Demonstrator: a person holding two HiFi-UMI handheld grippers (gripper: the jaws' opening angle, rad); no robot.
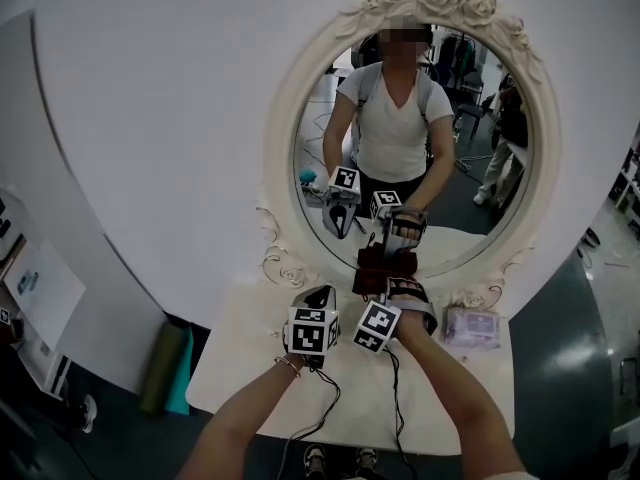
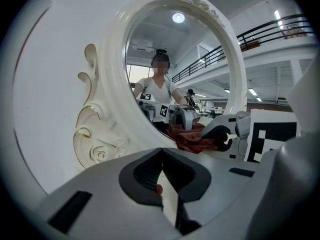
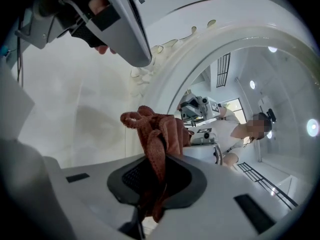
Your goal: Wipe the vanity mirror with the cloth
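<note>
The oval vanity mirror (image 1: 415, 138) in its white ornate frame (image 1: 290, 268) stands on a white table (image 1: 250, 368). My right gripper (image 1: 392, 280) is shut on a dark red cloth (image 1: 383, 266) and holds it at the mirror's lower rim. In the right gripper view the cloth (image 3: 159, 129) bunches up out of the jaws of the right gripper (image 3: 159, 159), close to the glass (image 3: 250, 109). My left gripper (image 1: 320, 293) hovers just left of it, jaws shut on nothing, pointing at the frame's lower left. From the left gripper (image 2: 161, 156) I see the cloth (image 2: 195, 140) to its right.
A pale packet (image 1: 470, 323) lies on the table's right side, near the frame's foot. Cables (image 1: 320, 408) hang over the table's front edge. A green and teal object (image 1: 168, 366) stands on the floor left of the table. A white wall is behind the mirror.
</note>
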